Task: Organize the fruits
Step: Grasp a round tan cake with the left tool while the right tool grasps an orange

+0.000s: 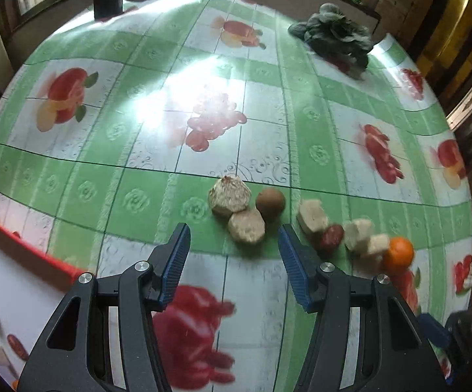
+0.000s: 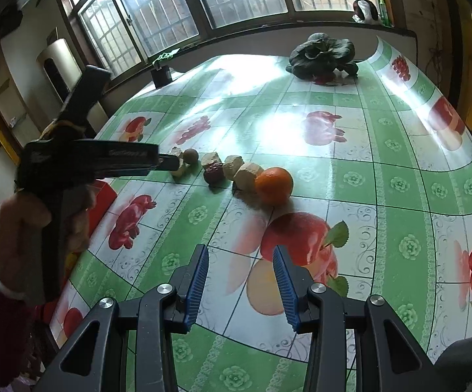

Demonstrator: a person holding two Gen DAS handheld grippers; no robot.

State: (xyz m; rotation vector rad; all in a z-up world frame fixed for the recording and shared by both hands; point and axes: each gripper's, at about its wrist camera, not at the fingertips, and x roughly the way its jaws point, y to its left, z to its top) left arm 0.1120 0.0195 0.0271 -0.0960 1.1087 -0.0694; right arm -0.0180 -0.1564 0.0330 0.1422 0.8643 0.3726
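Left gripper: fingers spread, nothing between them, hovering just short of two pale peeled chunks. Rightward along the row on the tablecloth: brown round fruit, more pale chunks, dark red fruit (possibly a date; blurred), orange. Right gripper: fingers spread, empty, short of the orange.

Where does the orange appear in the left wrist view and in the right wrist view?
Left wrist view: the orange is at lower right, ending the food row.
Right wrist view: the orange is near the centre, ending the same row.
Shared landmark: dark leafy vegetable at the table's far side.
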